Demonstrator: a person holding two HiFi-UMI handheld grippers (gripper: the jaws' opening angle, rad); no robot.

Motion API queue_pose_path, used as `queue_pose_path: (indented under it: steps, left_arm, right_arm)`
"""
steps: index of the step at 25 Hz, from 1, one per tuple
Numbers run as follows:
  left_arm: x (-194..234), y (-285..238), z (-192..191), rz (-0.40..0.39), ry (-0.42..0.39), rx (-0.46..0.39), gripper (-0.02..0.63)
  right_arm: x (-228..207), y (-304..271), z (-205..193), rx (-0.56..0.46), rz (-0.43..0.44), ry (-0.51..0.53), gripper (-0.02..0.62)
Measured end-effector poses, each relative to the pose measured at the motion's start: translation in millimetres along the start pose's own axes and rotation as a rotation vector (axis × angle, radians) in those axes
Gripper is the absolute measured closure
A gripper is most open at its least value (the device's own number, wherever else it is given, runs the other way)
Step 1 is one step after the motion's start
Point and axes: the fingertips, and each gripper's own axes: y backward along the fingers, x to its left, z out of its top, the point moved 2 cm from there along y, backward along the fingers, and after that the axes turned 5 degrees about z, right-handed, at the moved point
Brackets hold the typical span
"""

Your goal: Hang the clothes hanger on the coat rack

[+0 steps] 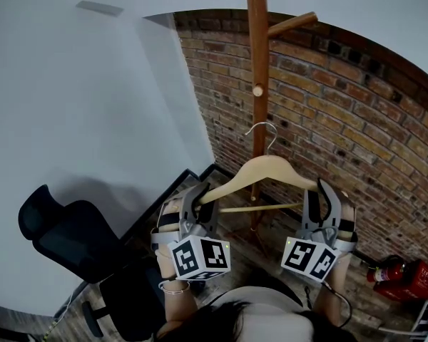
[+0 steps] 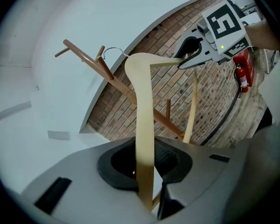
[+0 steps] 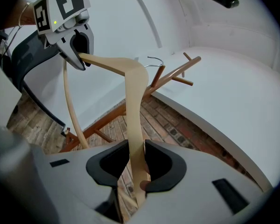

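Observation:
A pale wooden clothes hanger (image 1: 264, 169) with a metal hook (image 1: 266, 130) hangs level in the air between my two grippers. My left gripper (image 1: 200, 206) is shut on its left end and my right gripper (image 1: 321, 199) on its right end. The hook sits just in front of the wooden coat rack pole (image 1: 257, 63), below a short round peg (image 1: 257, 90) and a longer slanted peg (image 1: 292, 23). In the left gripper view the hanger arm (image 2: 142, 125) runs between the jaws of the left gripper (image 2: 147, 164). The right gripper view shows the right gripper (image 3: 135, 164) clamping the hanger (image 3: 133, 101).
The coat rack stands in a corner between a brick wall (image 1: 342, 120) and a white wall (image 1: 93, 105). A black office chair (image 1: 64, 241) is at the lower left. A red fire extinguisher (image 1: 406, 276) lies on the floor at the right.

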Motion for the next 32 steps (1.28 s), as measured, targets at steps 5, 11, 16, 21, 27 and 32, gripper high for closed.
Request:
queue_pose_path:
  steps: [5, 11, 16, 21, 27, 32]
  left_arm:
    - [7, -3, 4, 0.016, 0.002, 0.003, 0.526]
    - [15, -8, 8, 0.029, 0.002, 0.006, 0.526]
    - [20, -11, 11, 0.034, 0.003, 0.011, 0.526]
    - [25, -13, 13, 0.045, 0.005, 0.009, 0.526]
    - [33, -17, 16, 0.055, 0.002, 0.01, 0.526]
    - [38, -21, 17, 0.063, 0.002, 0.015, 0.526]
  right_arm:
    - [-9, -6, 5, -0.021, -0.005, 0.0, 0.479]
    - [-17, -13, 10, -0.036, -0.007, 0.0, 0.479]
    - [-22, -18, 12, -0.046, -0.005, 0.0, 0.478]
    - [-28, -21, 16, -0.06, -0.012, -0.002, 0.477]
    - [-34, -27, 20, -0.074, -0.012, -0.009, 0.476]
    - [-38, -33, 24, -0.088, -0.012, -0.01, 0.476]
